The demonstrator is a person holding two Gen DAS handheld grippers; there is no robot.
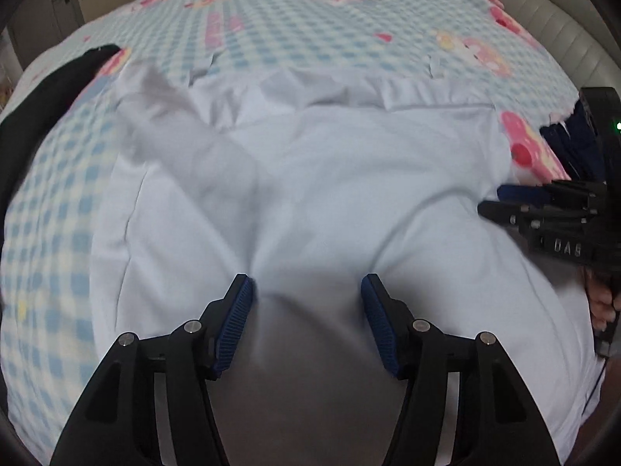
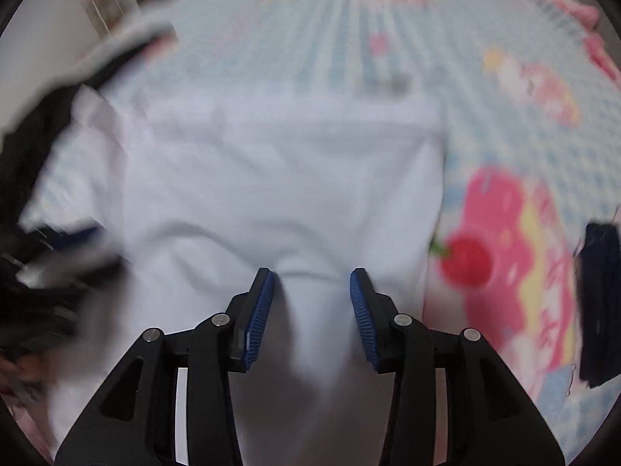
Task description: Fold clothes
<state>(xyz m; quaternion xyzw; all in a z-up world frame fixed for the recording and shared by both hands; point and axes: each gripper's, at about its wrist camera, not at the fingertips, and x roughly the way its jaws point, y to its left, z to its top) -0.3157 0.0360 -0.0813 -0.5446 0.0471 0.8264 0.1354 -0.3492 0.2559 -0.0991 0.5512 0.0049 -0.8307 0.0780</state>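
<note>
Both tongs stand wide over the white shirt (image 1: pixel 310 178): the left tongs (image 1: pixel 307 291) and right tongs (image 2: pixel 312 283) each straddle a raised ridge of cloth. The shirt lies spread on the checked bed cover (image 1: pixel 310 19), near its front edge.

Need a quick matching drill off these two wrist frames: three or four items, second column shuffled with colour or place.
Items:
1. pale white garment
2. fleece bed cover
3. ribbed finger pads
4. dark garment

Descriptions:
A. blue
B. light blue check with pink cartoon prints
C. black, at the far left edge of the bed
D. spread out in the middle, in front of both grippers

Pairs: 1-D, 2-B, 3-A, 4-C
</note>
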